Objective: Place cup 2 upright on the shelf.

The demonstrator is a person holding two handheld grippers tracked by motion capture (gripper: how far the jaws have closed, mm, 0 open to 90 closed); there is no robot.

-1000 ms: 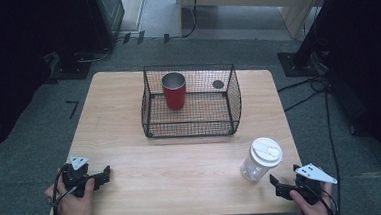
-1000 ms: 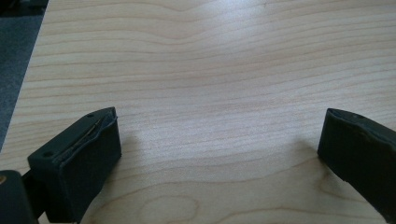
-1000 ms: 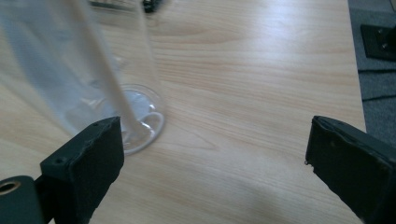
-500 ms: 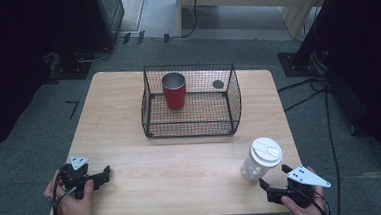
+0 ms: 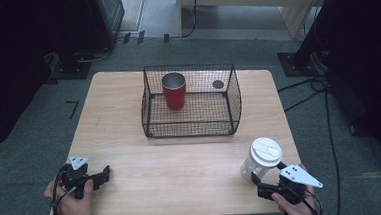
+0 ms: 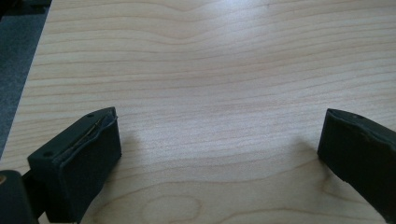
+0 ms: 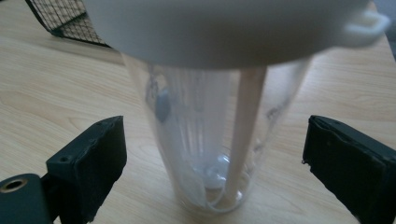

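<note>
The right tongs (image 7: 212,154) stand spread wide, one jaw on each side of the clear tumbler (image 7: 219,116), and neither jaw touches its wall; in the right gripper view bare wood shows between each pad and the plastic. So the grasp is lined up but not yet made. The tumbler stands upright on the table (image 5: 182,163), near its front right corner, with a white lid (image 5: 266,151) on top and a pale straw (image 7: 245,135) leaning inside it. In the high view the right tongs (image 5: 264,187) sit low at the tumbler's base, held by the person's right hand (image 5: 297,206) at the table's front edge.

The left tongs (image 6: 219,149) are also released, jaws far apart over bare wood with nothing between them. In the high view the left tongs (image 5: 101,176) rest near the front left corner, well apart from everything else, and appear idle.

Farther back, in the middle of the table, a black wire basket (image 5: 192,127) holds a red metal cup (image 5: 174,90) standing upright in its rear left part. The rest of the basket floor looks free.

My judgement: the work seems to be moving cups into the basket. The red cup is already in; the tumbler is still out on the table, ungripped. Left to do: close on it, lift it, carry it over the basket's rim and set it down beside the red cup
</note>
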